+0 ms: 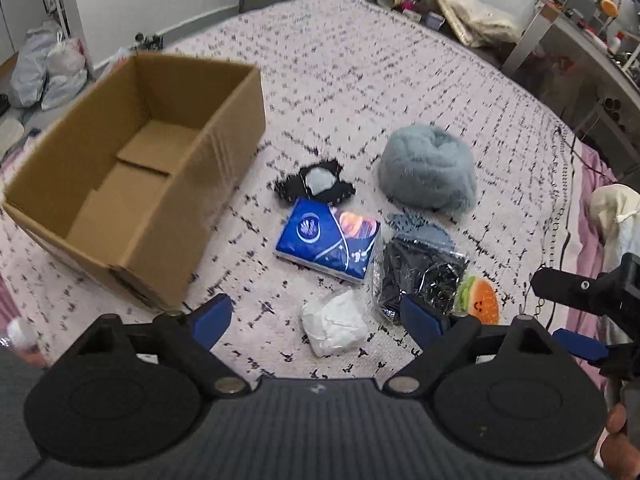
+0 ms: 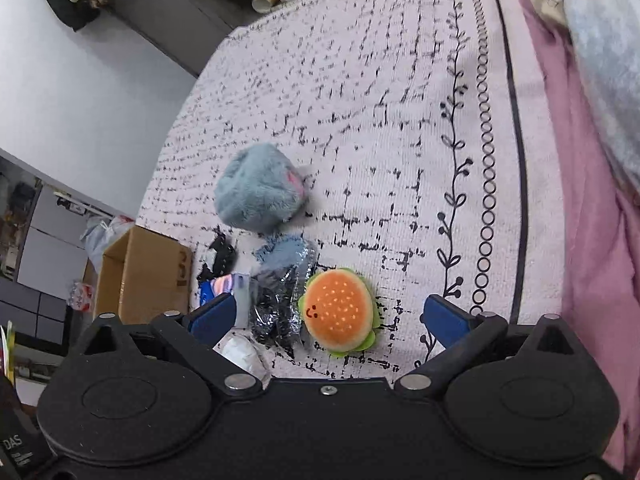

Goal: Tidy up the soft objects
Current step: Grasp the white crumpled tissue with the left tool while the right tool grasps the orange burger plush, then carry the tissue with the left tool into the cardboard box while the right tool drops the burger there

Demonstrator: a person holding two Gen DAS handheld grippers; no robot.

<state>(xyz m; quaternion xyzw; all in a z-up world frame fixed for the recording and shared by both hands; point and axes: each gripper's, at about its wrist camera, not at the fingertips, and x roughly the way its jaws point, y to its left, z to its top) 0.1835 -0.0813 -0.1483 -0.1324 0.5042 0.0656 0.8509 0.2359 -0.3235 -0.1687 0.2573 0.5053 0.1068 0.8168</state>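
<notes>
On the patterned bedspread (image 1: 360, 80) lies a cluster of soft things: a fluffy grey-blue bundle (image 1: 428, 168), a black fringed piece (image 1: 316, 182), a blue tissue pack (image 1: 328, 240), a white wad (image 1: 334, 322), a dark item in clear plastic (image 1: 420, 276) and a burger plush (image 1: 478, 300). An open cardboard box (image 1: 132, 168) stands to their left, with nothing in it. My left gripper (image 1: 320, 312) hangs open above the white wad. My right gripper (image 2: 328, 316) is open over the burger plush (image 2: 340, 312), its pads apart from it. The right gripper (image 1: 572, 316) also shows in the left wrist view.
Plastic bags (image 1: 48, 68) sit on the floor beyond the box. Clutter (image 1: 400, 0) lines the bed's far edge, and a desk (image 1: 580, 40) stands at the right. A pink sheet (image 2: 592, 240) and a pale pillow (image 2: 600, 40) border the spread.
</notes>
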